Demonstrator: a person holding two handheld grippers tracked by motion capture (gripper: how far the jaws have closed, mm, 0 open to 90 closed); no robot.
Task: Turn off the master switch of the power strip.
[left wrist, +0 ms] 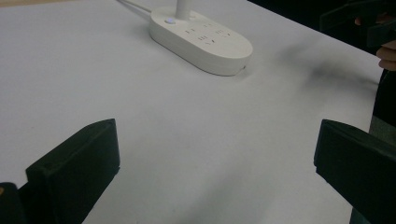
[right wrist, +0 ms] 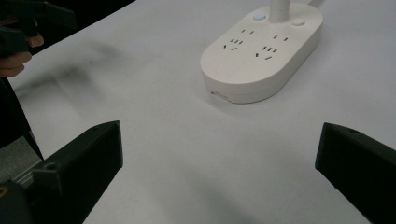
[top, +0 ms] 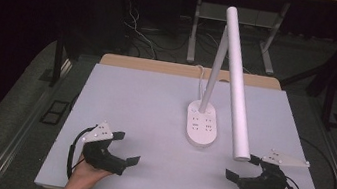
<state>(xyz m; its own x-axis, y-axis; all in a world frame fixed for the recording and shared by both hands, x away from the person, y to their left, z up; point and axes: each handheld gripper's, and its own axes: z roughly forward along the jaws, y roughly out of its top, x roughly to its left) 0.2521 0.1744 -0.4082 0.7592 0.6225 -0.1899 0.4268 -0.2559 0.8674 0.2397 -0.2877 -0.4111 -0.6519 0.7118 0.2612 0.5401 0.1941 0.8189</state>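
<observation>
High view shows a white desk lamp [top: 202, 122] with a socket-strip base standing mid-table, its tube head slanting down toward the right gripper [top: 246, 170]. Left gripper [top: 124, 147] and right both rest low near the front edge, jaws spread wide, holding nothing. Any reach should probably approach the base squarely, clear of the overhanging head.

I see a white desk lamp [top: 230, 73] standing ahead of both pairs of fingers, between them and well apart from each. Its oval base [top: 202, 125], set with sockets, lies flat on the surface; its long tube head [top: 237, 84] slopes down toward my right fingers [top: 231, 175].
</observation>
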